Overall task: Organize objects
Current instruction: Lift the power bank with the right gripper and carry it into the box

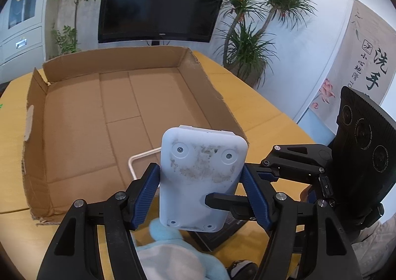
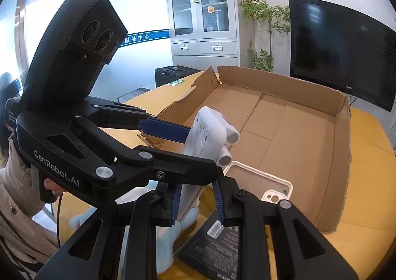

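Observation:
A white plastic device [image 1: 198, 176] with screw holes and a scuffed face hangs above the near edge of a cardboard tray [image 1: 74, 131]. My left gripper [image 1: 200, 171] is shut on it, blue pads pressing its two sides. My right gripper [image 1: 215, 199] reaches in from the right, one black finger lying across the device's face. In the right wrist view the device [image 2: 210, 129] shows two short tubes at its far end. There my right gripper [image 2: 196, 195] clamps its lower edge, and my left gripper [image 2: 198, 151] holds it from the left.
A white phone case [image 2: 257, 186] lies inside the tray [image 2: 309, 136] near its front. A light blue plush toy [image 2: 168, 242] and a black printed box [image 2: 217, 250] sit on the yellow table [image 2: 366, 242] below my grippers. A person's sleeve [image 2: 14, 193] is at the left.

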